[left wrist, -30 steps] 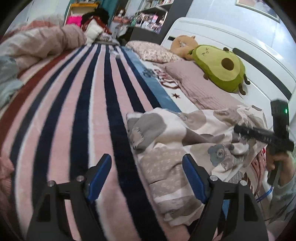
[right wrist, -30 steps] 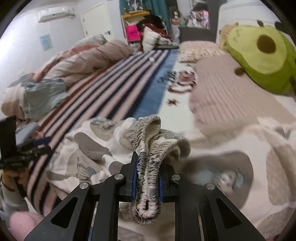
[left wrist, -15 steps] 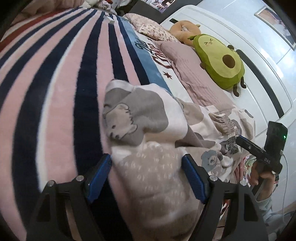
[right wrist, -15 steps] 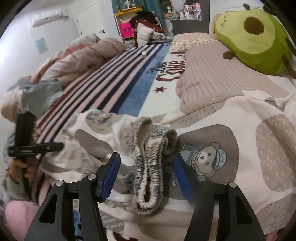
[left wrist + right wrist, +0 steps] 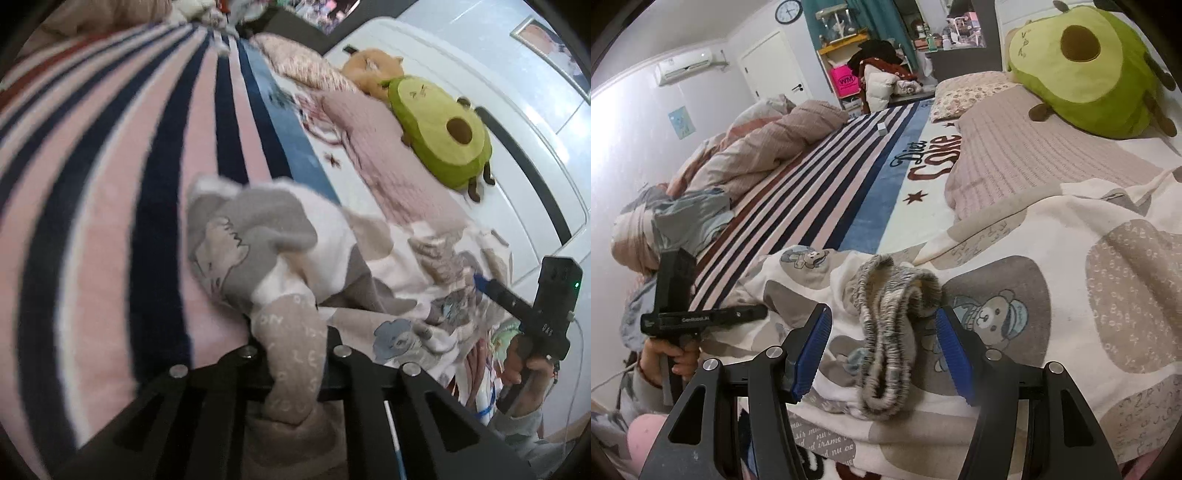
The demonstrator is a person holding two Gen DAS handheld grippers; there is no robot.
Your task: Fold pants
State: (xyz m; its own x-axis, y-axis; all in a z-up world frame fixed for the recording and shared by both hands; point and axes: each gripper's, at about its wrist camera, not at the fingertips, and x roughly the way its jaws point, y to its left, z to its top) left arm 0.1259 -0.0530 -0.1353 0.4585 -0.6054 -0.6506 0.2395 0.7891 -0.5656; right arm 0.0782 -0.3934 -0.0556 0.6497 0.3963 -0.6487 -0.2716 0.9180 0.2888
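Cream fleece pants printed with grey patches and small bears (image 5: 1015, 258), spread rumpled across the near end of a pink, white and navy striped plush blanket (image 5: 110, 184) on a bed; black left gripper (image 5: 291, 354) just pinched tight on a taupe lettered fold of the leg end nearest that hand, cloth bunched between the jaws and trailing back under the frame; black right gripper with ribbed blue pads (image 5: 882, 350) standing half apart, jaws having just been opening, the ribbed grey elastic waistband (image 5: 890, 332) lying loose between the pads and apparently free of both; green avocado-shaped plush toy (image 5: 1086, 66) and a dusty-pink knitted throw (image 5: 1034, 158) resting farther up the bed, well apart from the garment. Likely step in hand: regripping at each end ahead of a lengthwise fold. Best done by keeping the left pinch firm while lifting only enough to clear the blanket pile; by closing the right pads again on both layers of the waistband rather than one; by pulling the two ends gently apart to flatten the creased middle before bringing leg end to waist. Risk worth watching: soft fleece sliding from a shallow bite, or the fold dragging the blanket along.
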